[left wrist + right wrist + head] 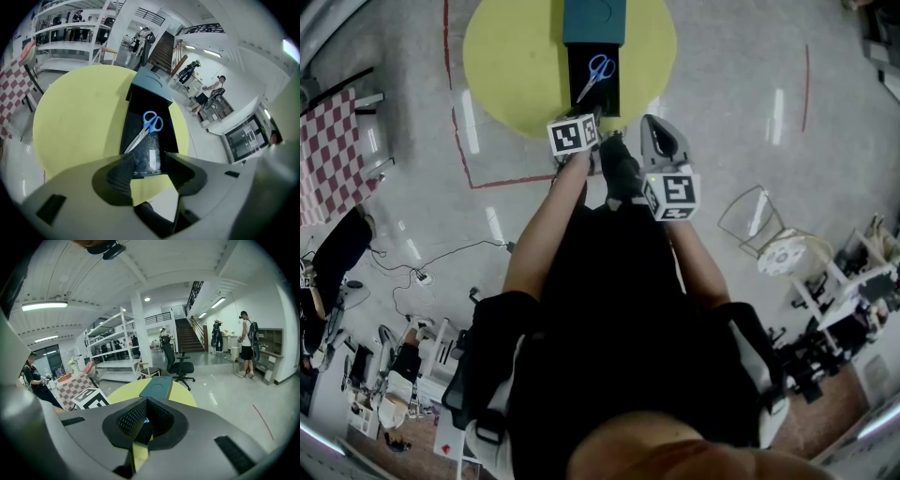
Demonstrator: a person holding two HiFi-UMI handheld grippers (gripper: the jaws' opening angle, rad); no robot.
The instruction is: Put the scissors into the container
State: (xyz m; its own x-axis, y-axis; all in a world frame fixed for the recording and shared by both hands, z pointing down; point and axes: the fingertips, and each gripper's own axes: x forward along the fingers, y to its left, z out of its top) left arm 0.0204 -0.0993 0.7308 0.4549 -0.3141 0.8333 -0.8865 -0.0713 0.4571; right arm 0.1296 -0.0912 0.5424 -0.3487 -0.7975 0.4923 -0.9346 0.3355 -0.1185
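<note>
Inside the black container [614, 92] lie the blue-handled scissors [598, 73], handles toward its far end and blades slanting toward its near left corner. The left gripper view shows them best [149, 126], along with a dark speckled thing [149, 159] at the container's [125, 123] near end; what it is cannot be told. A teal lid [594, 21] sits at the container's far end, and both rest on a round yellow table [511, 56]. Just short of the container's near end hangs the left gripper [586, 122], its jaws spread apart with nothing between them [147, 161]. Beside it, right of the container's line, the right gripper [654, 122] has its jaws brought together on nothing [146, 416]. Only the right gripper view shows an office chair [180, 364] beyond the container.
</note>
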